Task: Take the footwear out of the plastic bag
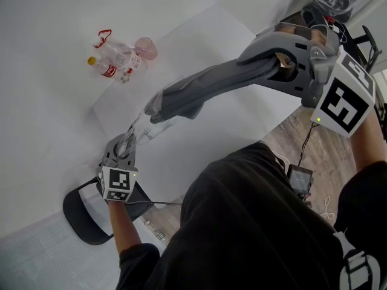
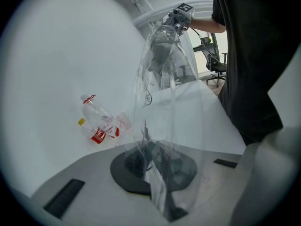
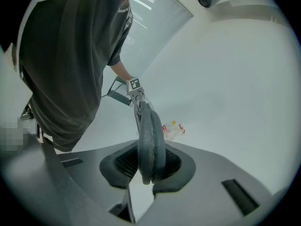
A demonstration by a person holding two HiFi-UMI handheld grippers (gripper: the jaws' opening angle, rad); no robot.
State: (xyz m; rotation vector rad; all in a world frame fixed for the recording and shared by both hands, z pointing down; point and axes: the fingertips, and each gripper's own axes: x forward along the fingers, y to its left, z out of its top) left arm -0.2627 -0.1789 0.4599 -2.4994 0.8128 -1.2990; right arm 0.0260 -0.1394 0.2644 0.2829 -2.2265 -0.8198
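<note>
- White table (image 1: 48, 132) lies beneath everything.
- Left gripper (image 1: 127, 142): jaws pinched together on the plastic bag (image 1: 144, 124), near left.
- Right gripper (image 1: 277, 62): jaws clamped on the grey footwear (image 1: 205, 86), far right.
- Footwear's long axis runs between the grippers, with its near-left end in the bag.

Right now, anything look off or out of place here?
Only the plastic bottles: they lie tipped on their sides in a loose heap on the white table, away from the work. The rest looks orderly: right tongs grip the grey footwear, left tongs the clear bag.
</note>
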